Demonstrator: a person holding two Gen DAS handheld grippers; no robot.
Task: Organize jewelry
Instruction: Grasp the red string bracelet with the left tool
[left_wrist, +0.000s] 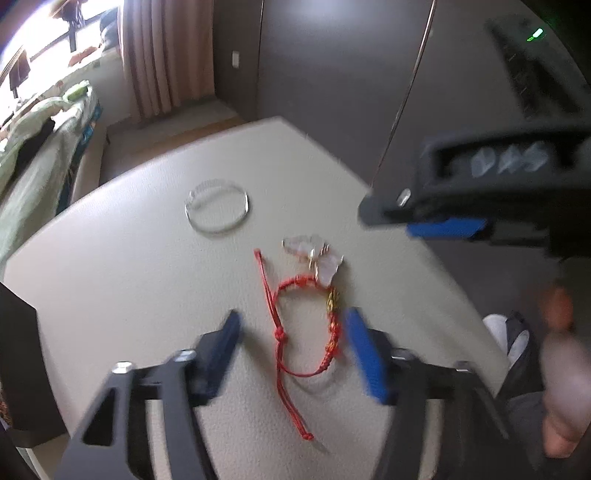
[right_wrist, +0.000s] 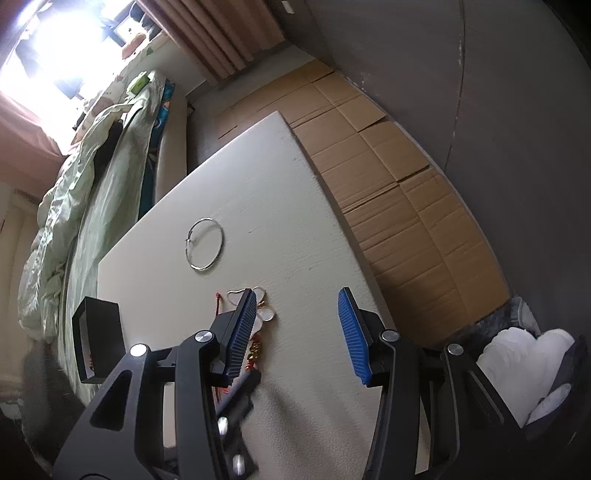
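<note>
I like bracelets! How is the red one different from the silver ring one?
The red bracelet is knotted cord with gold beads and loose tails; the silver bangle is one plain metal hoop. The red bracelet lies in a floppy loop, while the bangle keeps a stiff round shape. The red bracelet sits between the left gripper's open fingers; the bangle lies farther off, alone. Both lie flat on the white table.

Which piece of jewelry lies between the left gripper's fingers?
The red cord bracelet: it lies on the table between the left gripper's open blue fingers. The silver bangle and the butterfly pendant lie farther off.
</note>
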